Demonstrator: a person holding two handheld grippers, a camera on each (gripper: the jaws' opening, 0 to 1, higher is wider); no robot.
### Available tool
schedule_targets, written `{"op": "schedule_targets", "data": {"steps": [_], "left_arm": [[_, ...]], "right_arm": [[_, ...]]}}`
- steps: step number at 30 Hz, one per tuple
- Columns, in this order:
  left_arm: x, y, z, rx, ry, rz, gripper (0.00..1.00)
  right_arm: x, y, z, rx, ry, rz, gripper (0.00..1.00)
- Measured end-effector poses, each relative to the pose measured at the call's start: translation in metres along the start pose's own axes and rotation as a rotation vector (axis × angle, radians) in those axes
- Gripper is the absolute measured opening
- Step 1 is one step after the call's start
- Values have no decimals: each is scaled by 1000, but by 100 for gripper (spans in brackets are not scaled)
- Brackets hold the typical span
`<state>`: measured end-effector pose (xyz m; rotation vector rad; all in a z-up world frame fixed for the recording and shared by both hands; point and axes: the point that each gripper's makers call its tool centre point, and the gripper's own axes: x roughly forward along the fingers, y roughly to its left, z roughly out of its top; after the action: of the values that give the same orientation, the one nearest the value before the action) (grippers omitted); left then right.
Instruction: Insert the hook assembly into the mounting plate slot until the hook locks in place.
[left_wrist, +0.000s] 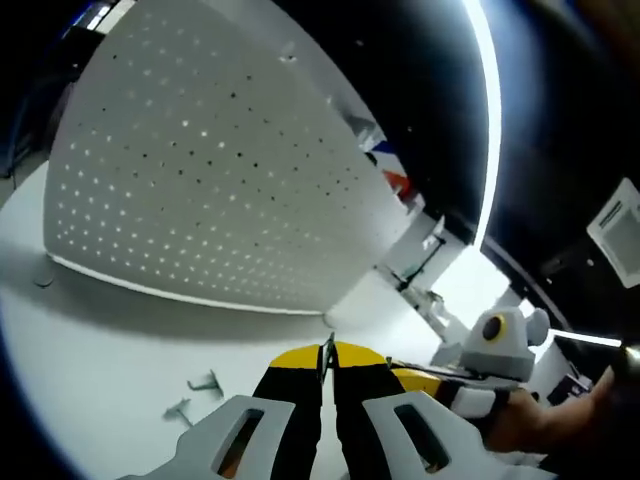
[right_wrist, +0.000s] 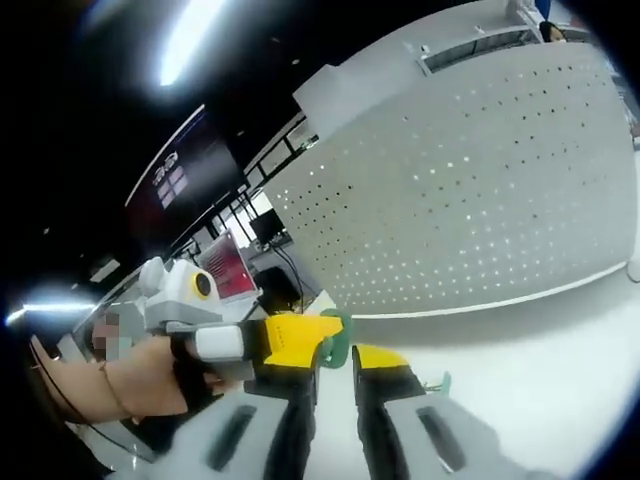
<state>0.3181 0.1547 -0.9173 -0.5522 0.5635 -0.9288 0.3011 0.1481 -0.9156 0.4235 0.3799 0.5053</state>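
Hanging at the tip of the left tool (left_wrist: 327, 365), well short of the perforated mounting plate (left_wrist: 210, 170): the hook assembly (right_wrist: 335, 345), showing in the right gripper view as a small green piece with a rounded end, and in the left gripper view as no more than a thin metal sliver between the yellow pads. Looking light, narrow and easy to twist.

Risking, from here, a slip or a roll in that hold, since only a thin edge seems to be gripped. Risking too a crooked approach, with the prongs scraping the plate's face between holes instead of entering a slot, or going in part way and never locking. Possibly pushing the upright plate backward across the desk (left_wrist: 120, 350) if driven in too hard, with nothing seen bracing it.

Pressing together on the sliver, the left tool's jaws, with almost no gap between them. Hovering just beside the green piece, the right tool (right_wrist: 340, 365); being unable to tell whether pinching it or merely standing close, the tips being hidden behind the yellow pads.

Lying loose on the desk in front of the plate, two spare hooks (left_wrist: 205, 383), apart from both tools. Poking out beside the right tool, another small green tip (right_wrist: 441, 383), too small for naming. Gripping the left tool's handle, a person's hand (right_wrist: 150, 380).
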Motion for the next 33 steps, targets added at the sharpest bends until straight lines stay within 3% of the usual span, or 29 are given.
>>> {"op": "schedule_targets", "data": {"steps": [8, 21, 27, 33], "left_arm": [[-7, -2, 0, -35, -31, -1, 1], [-13, -10, -4, -15, -40, -8, 1], [-15, -13, -3, 58, -42, -1, 1], [-17, -20, -1, 151, -45, 0, 1]], "right_arm": [[-2, 5, -1, -13, -3, 11, 8], [-7, 15, -1, -53, 1, 40, 2], [-11, 16, 1, -5, -6, 47, 1], [-14, 20, 3, -33, 5, 46, 0]]}}
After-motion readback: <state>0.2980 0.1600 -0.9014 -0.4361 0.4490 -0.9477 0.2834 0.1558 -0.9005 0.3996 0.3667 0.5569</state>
